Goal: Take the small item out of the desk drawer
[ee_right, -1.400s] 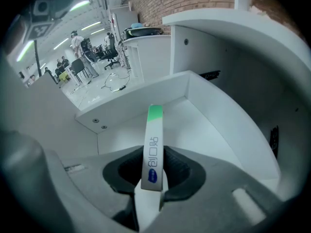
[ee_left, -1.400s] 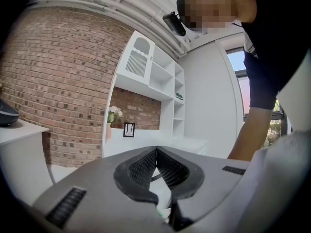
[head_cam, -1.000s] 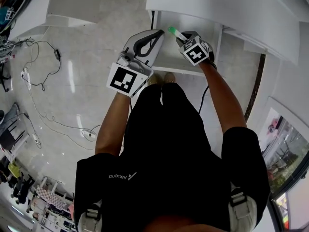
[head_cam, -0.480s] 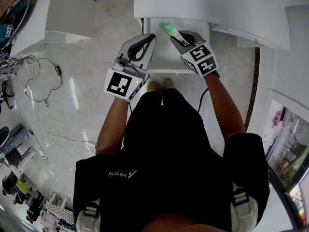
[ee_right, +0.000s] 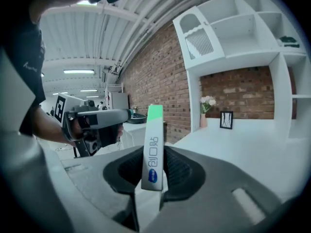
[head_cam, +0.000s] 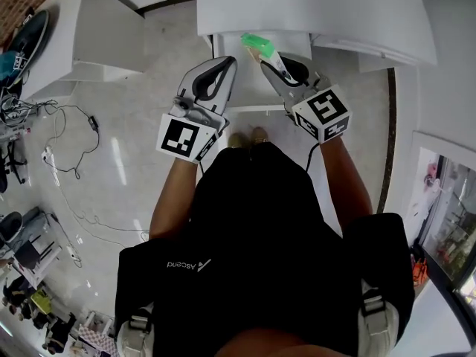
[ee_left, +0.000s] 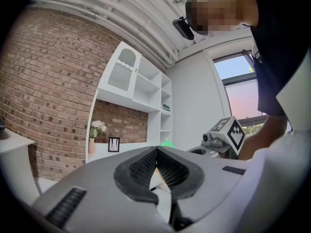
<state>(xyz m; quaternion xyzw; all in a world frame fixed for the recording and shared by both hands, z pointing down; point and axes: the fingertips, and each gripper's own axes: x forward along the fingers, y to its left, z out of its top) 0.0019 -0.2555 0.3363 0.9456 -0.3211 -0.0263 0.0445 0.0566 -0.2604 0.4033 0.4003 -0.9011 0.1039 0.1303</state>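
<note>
Lifted further since 1 second ago, toward the front edge of the desk (head_cam: 312, 10); pinched low down in the right gripper (head_cam: 272, 64), the small white tube (head_cam: 259, 44), green cap up, seemingly clear above the open drawer (head_cam: 249, 95). Pressed together on nothing, the left gripper (head_cam: 225, 65), at the left edge of the drawer. Taking out looks done; left, probably, only to set the tube down and perhaps push the drawer in. Counted: 1 tube, 1 drawer, 2 grippers.
</note>
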